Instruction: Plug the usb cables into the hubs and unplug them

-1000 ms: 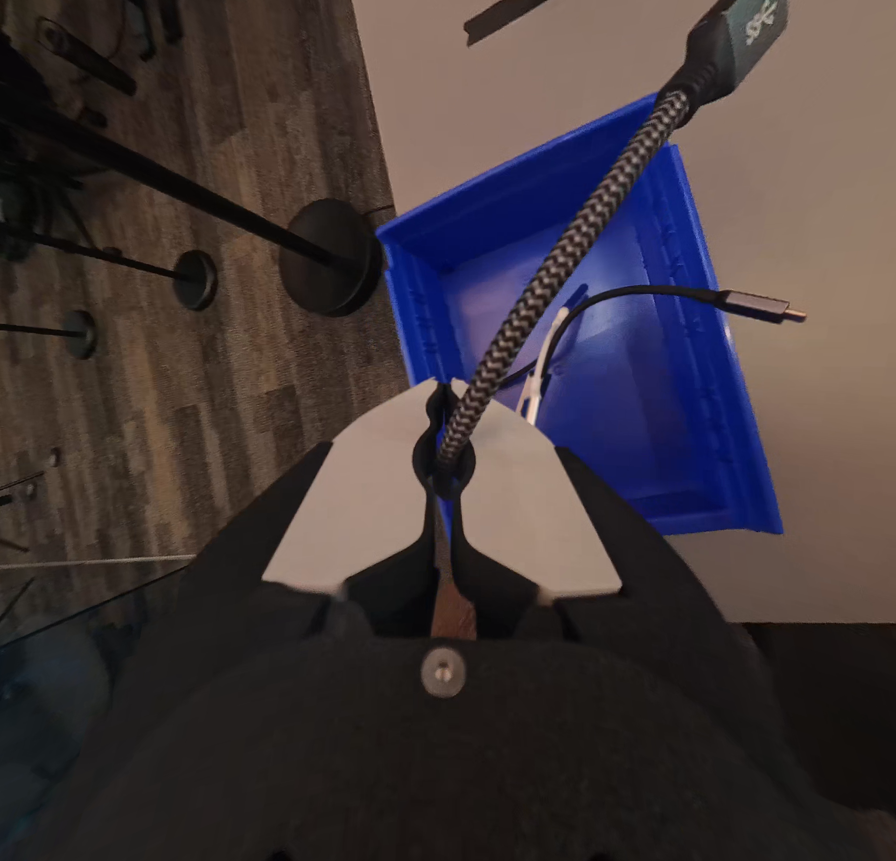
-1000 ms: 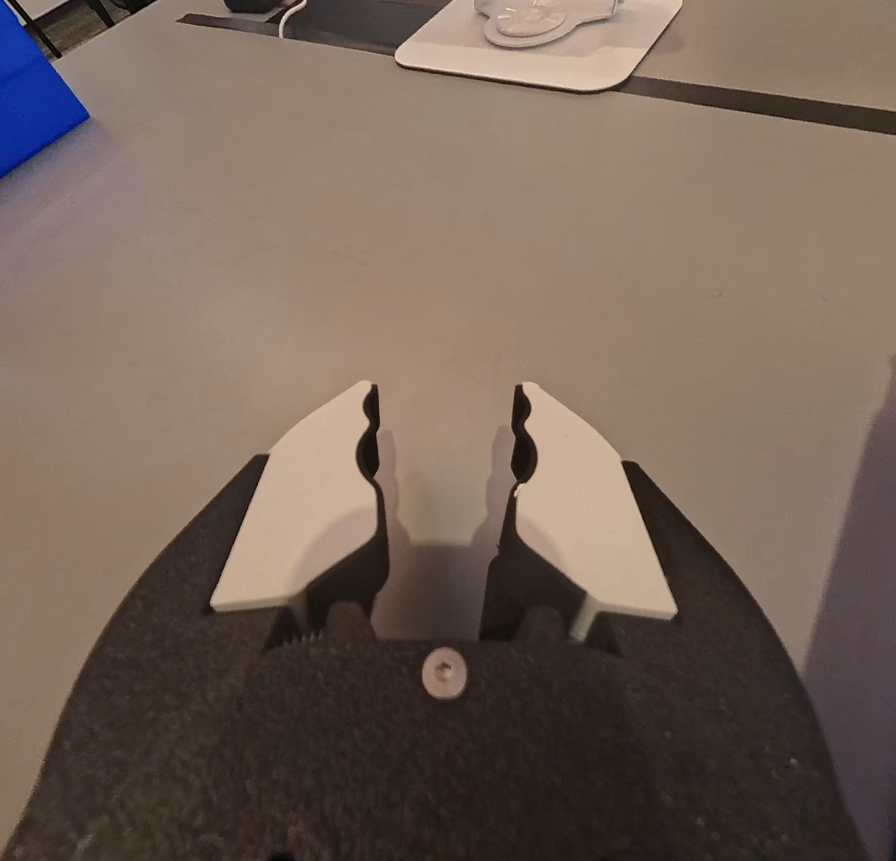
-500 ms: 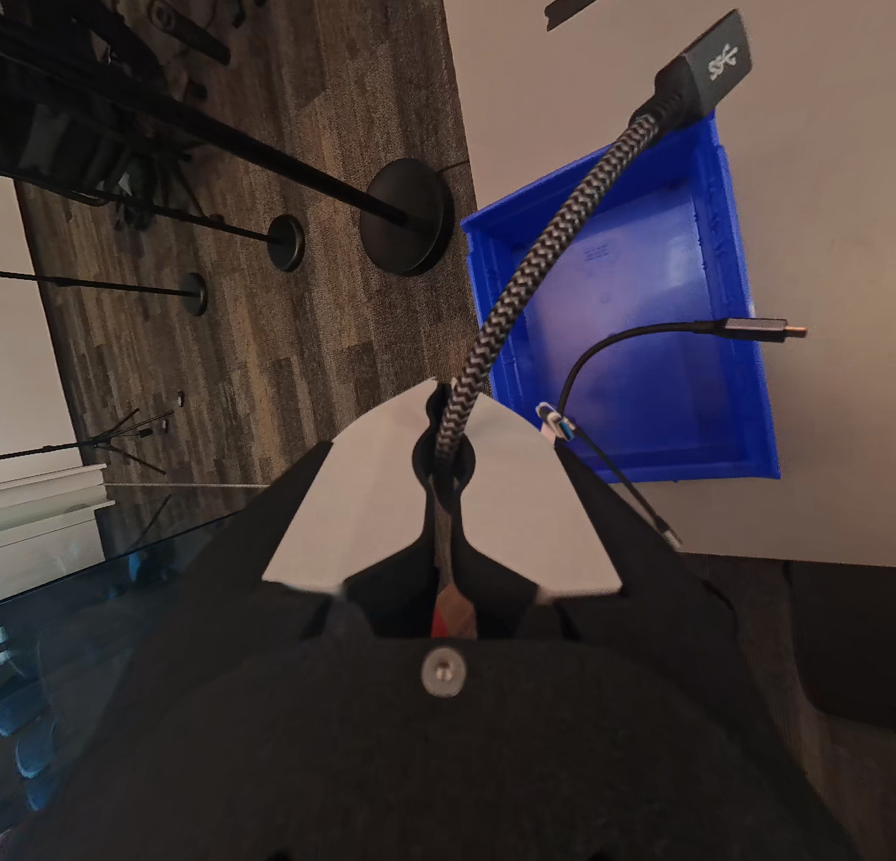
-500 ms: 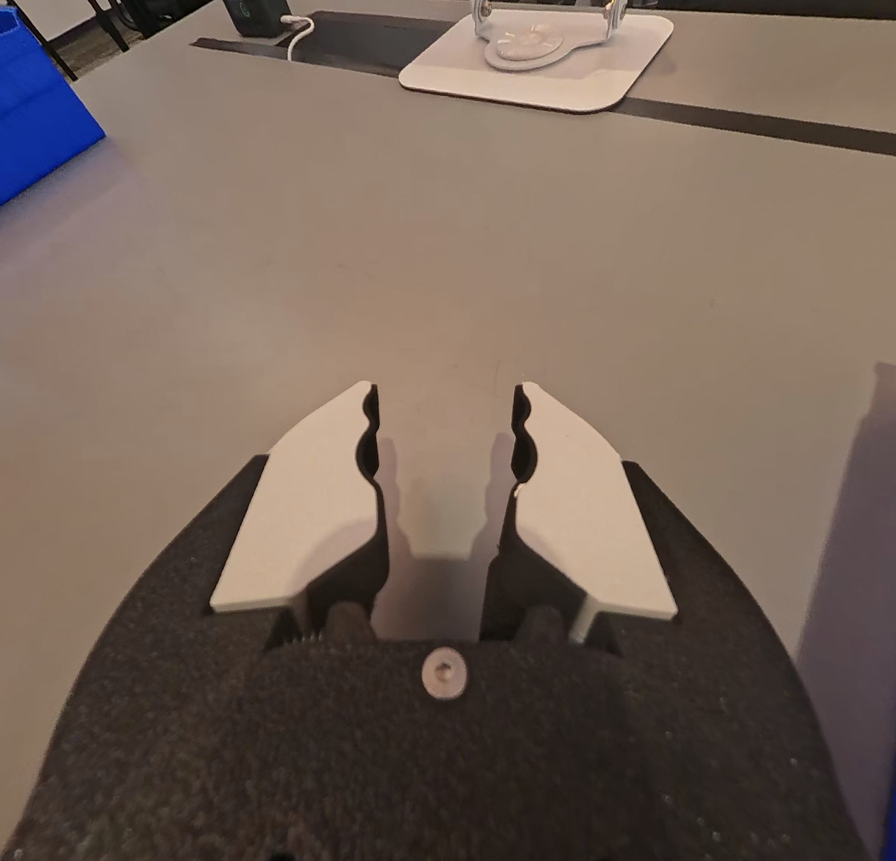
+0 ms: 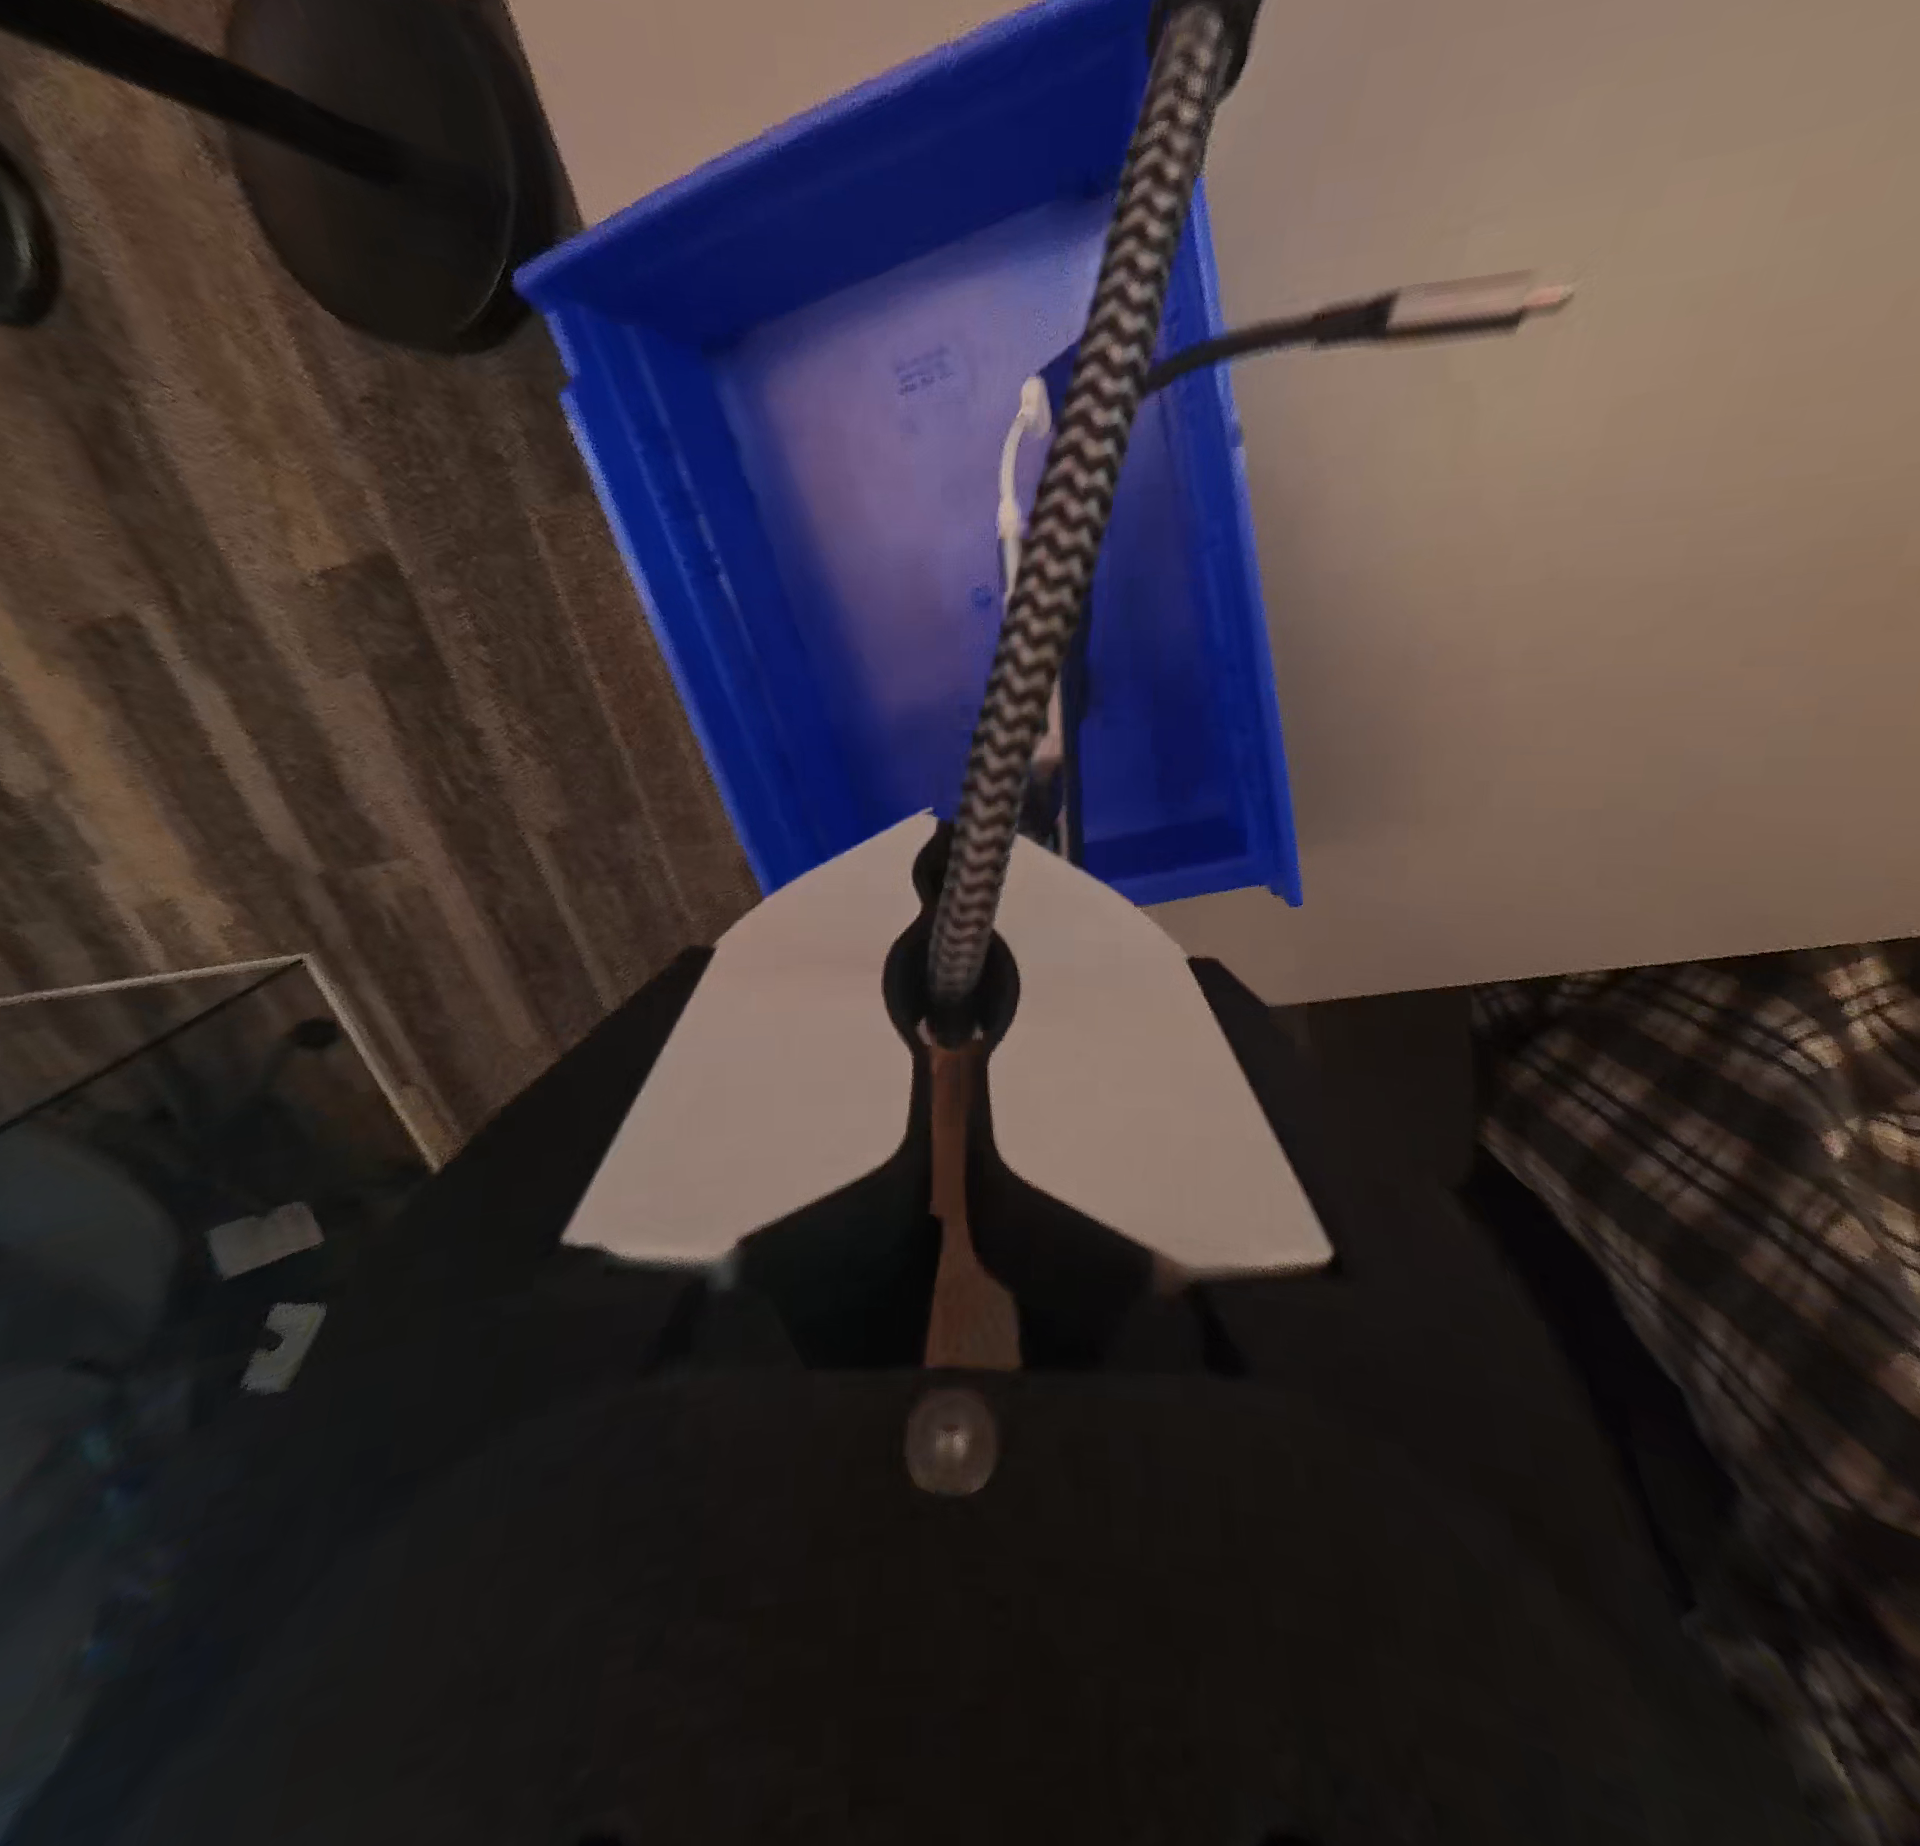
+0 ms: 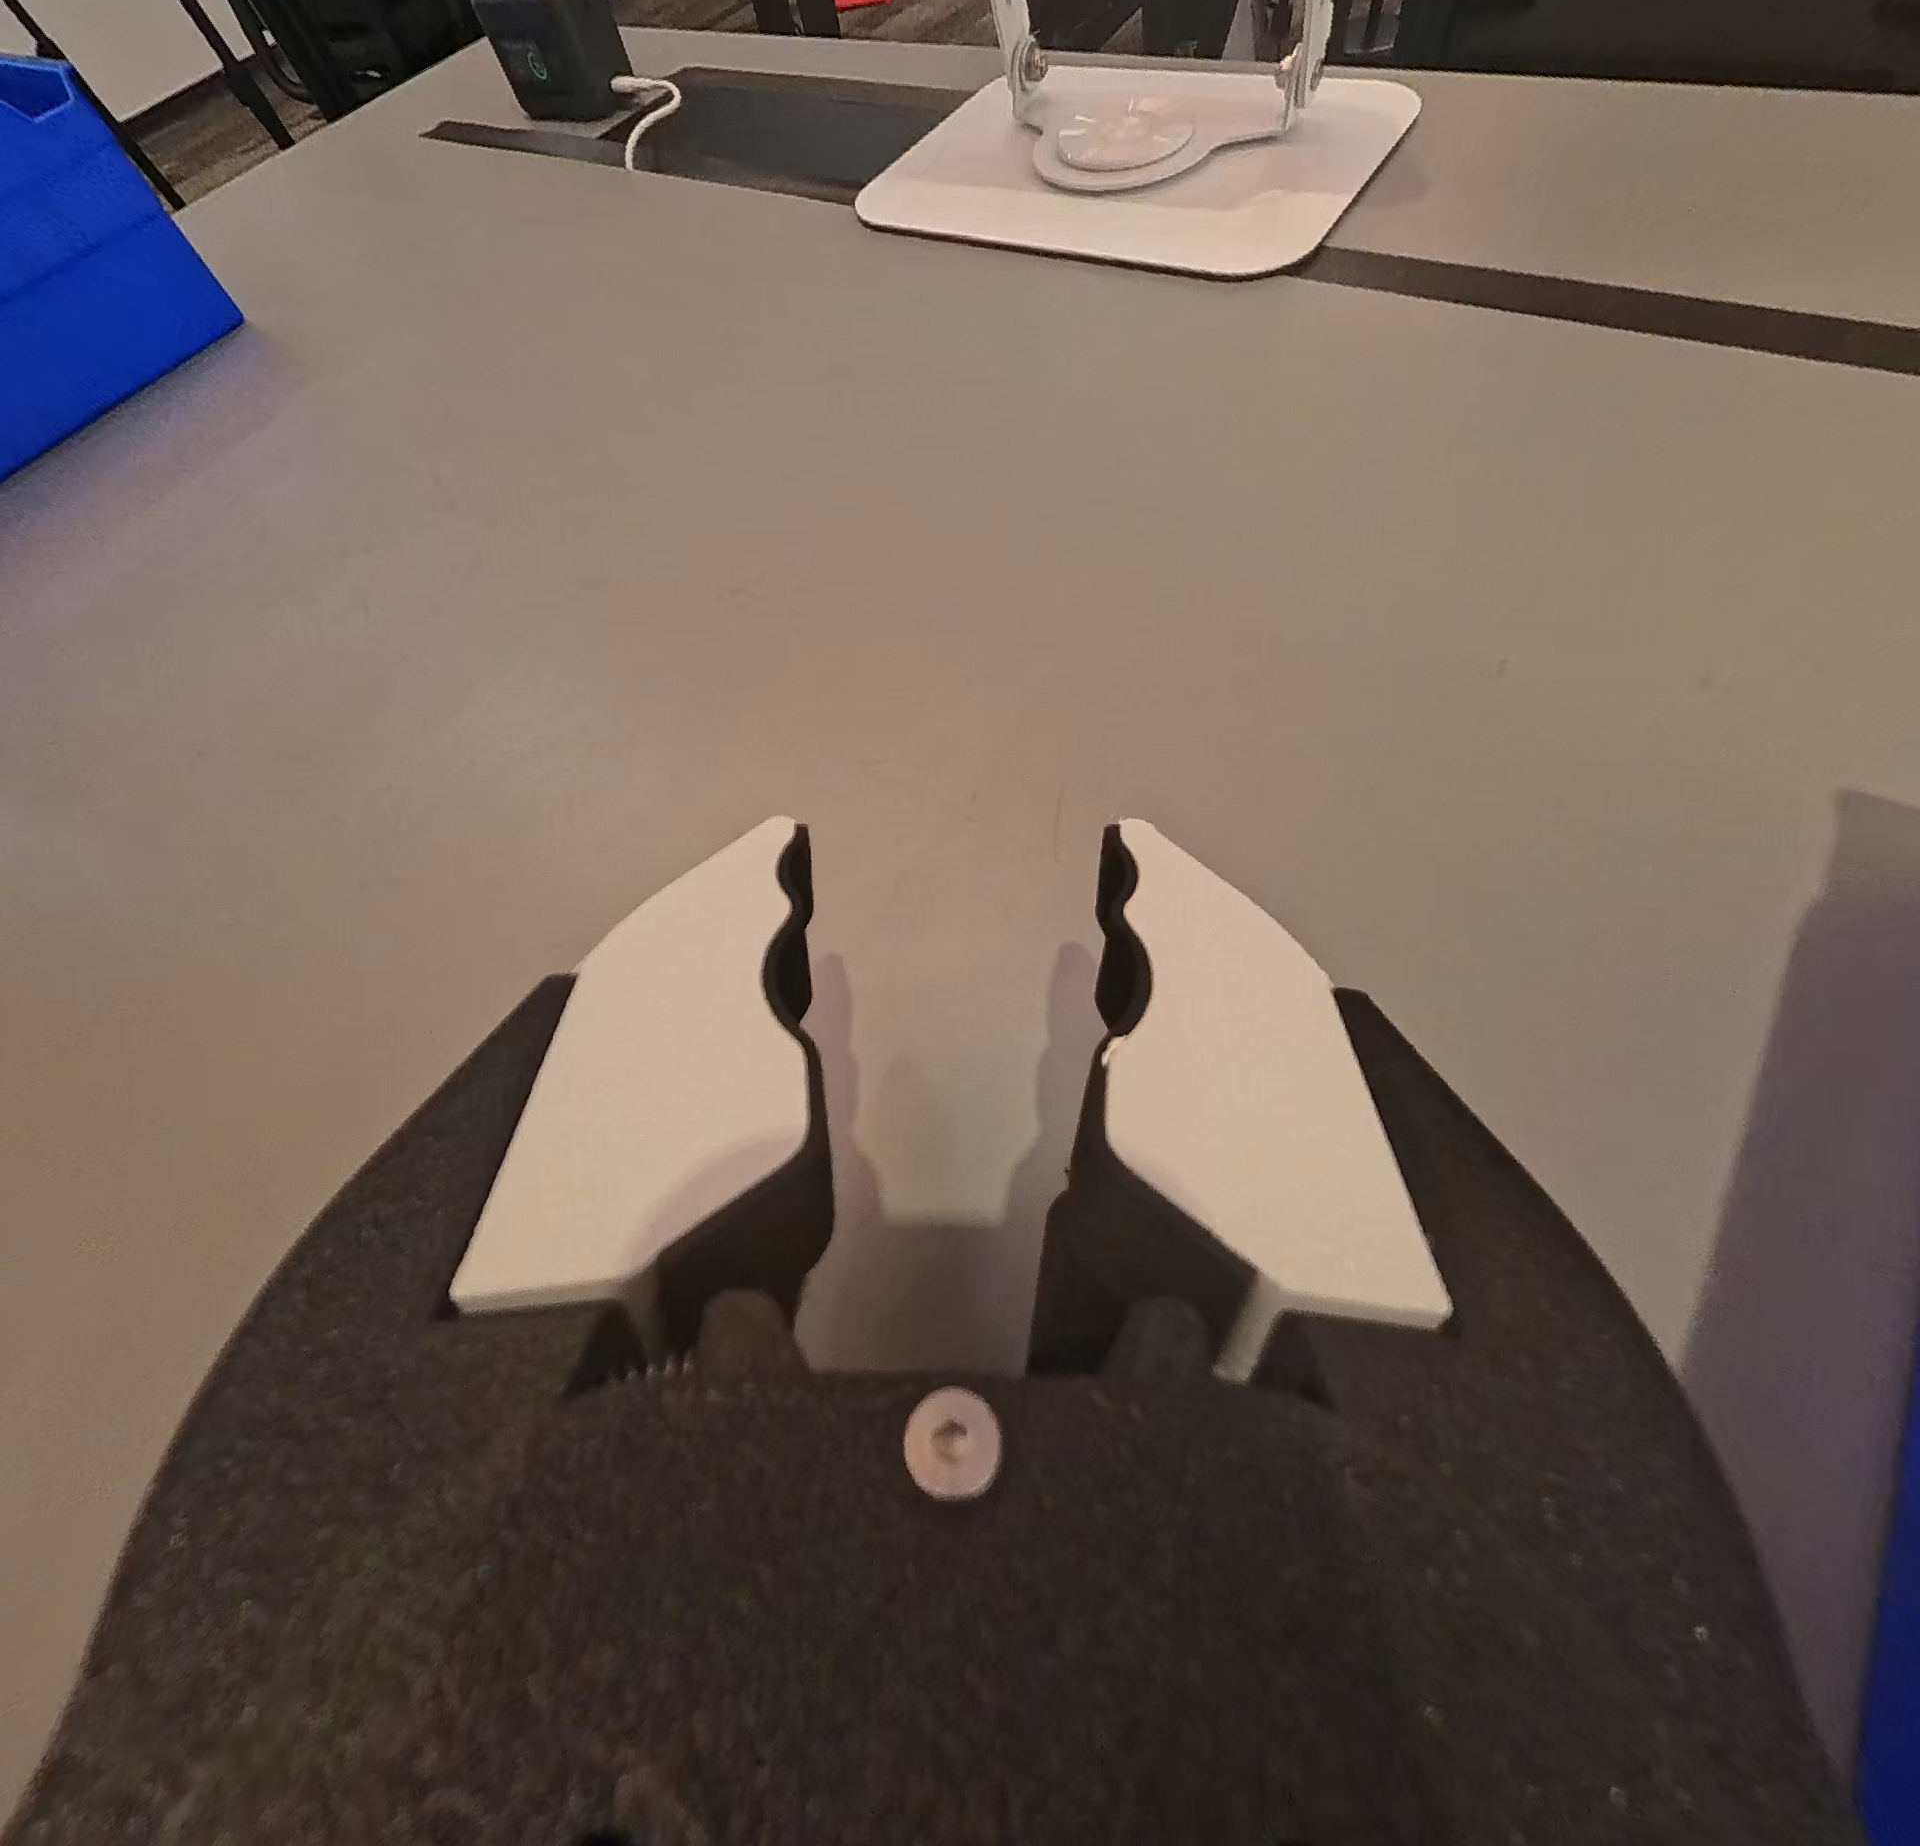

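Braided cable (image 5: 1081, 508) pinched in left hand-held gripper (image 5: 951, 949), blue plastic bin (image 5: 831, 508) beneath

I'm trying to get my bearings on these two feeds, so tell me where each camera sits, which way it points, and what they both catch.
Left wrist view: sits on the left claw, looking steeply down at the blue bin by the table's edge; the claw is shut on the braided cable.
Right wrist view: sits on the right claw, low, looking forward across the grey table to a white stand; the claw is open and empty.
Shared: the blue bin and the table.
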Motion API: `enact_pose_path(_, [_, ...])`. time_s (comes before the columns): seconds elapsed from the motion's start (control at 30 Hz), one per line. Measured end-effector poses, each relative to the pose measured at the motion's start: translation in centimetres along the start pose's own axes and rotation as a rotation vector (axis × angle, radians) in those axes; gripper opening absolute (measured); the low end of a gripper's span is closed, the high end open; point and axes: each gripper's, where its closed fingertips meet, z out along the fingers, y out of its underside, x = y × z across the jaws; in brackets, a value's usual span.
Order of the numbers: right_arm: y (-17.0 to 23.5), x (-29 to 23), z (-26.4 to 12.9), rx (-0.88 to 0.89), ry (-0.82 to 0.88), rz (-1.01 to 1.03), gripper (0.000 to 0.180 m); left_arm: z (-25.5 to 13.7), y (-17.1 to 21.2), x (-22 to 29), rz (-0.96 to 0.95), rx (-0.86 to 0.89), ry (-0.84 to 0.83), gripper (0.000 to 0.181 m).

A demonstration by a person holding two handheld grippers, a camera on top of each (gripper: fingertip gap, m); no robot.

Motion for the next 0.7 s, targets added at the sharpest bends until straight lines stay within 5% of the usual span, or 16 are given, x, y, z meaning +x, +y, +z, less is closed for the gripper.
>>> enact_pose_path(0.43, [0.0,0.0,0.0,0.002,-0.001,0.002,0.052,-7.8,-4.8,0.5,0.022,0.358,-0.046,0.0])
enact_pose_path(0.7, [0.0,0.5,0.0,0.005,0.011,0.016,0.052,-10.5,-10.5,9.9,0.265,0.554,-0.032,0.0])
